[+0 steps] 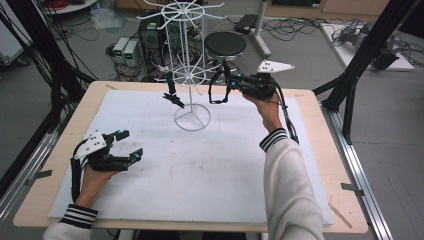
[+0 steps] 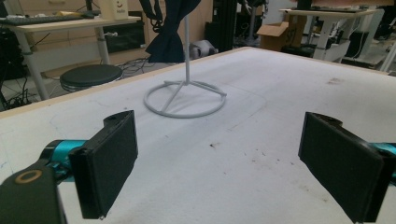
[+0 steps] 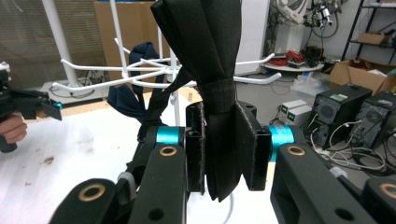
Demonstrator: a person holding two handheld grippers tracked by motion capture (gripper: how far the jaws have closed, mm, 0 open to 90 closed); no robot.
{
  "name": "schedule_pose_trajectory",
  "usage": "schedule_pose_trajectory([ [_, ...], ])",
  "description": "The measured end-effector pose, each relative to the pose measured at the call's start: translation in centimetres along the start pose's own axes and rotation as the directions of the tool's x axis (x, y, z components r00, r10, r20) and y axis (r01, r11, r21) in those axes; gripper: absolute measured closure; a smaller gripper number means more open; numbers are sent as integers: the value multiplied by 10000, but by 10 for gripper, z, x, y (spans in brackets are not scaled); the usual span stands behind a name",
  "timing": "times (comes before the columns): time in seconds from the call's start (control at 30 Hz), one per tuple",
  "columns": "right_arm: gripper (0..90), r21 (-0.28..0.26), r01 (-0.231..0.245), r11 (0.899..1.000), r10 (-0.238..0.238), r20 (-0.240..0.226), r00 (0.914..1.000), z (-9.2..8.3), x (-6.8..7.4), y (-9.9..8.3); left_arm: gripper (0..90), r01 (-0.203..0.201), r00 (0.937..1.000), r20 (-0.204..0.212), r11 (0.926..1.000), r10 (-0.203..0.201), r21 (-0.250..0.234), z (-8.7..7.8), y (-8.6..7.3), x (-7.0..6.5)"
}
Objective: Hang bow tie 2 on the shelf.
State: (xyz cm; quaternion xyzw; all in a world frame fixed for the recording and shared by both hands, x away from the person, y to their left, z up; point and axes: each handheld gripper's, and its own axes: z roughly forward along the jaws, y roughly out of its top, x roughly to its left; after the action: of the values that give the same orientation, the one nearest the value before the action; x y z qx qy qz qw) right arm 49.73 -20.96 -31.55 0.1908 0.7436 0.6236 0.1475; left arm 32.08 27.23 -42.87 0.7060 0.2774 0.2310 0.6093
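Looking down from the high view, I held my right gripper (image 1: 231, 80) raised beside the white wire rack (image 1: 189, 75), a black bow tie (image 1: 220, 92) dangling from it, while my left gripper (image 1: 127, 145) rested on the white mat (image 1: 200, 170), released. Along my left gripper's view, its wide-apart jaws framed the rack's ring base (image 2: 184, 99), nothing between them. In my right gripper's view, the jaws were clenched on the bow tie's knot (image 3: 219, 100), near the rack's arms, where a dark blue bow tie (image 3: 135, 100) hung.

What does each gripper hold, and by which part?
The right gripper clamps a black bow tie at its middle knot; the left gripper holds nothing.
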Motion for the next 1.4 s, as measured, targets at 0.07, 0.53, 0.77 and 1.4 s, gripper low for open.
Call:
schedule_pose_trajectory([
  [0.07, 750, 13, -94, 10000, 94, 96, 9999, 2, -1, -1, 123, -1, 10000, 3, 10000, 1, -5, 0, 0, 0],
  [0.53, 745, 70, -436, 9990, 434, 226, 9988, 14, -3, -9, 123, 1, 10000, 16, 10000, -1, -3, 0, 0, 0],
  [0.77, 745, 454, -728, 9963, 708, 431, 9966, 20, -4, -15, 123, 24, 10000, 19, 10000, -24, -31, 0, 0, 0],
  [1.4, 658, 1335, -1255, 9831, 1207, 435, 9917, 32, -7, -29, 123, 48, 10000, 30, 10000, -48, -69, -1, 0, 0],
])
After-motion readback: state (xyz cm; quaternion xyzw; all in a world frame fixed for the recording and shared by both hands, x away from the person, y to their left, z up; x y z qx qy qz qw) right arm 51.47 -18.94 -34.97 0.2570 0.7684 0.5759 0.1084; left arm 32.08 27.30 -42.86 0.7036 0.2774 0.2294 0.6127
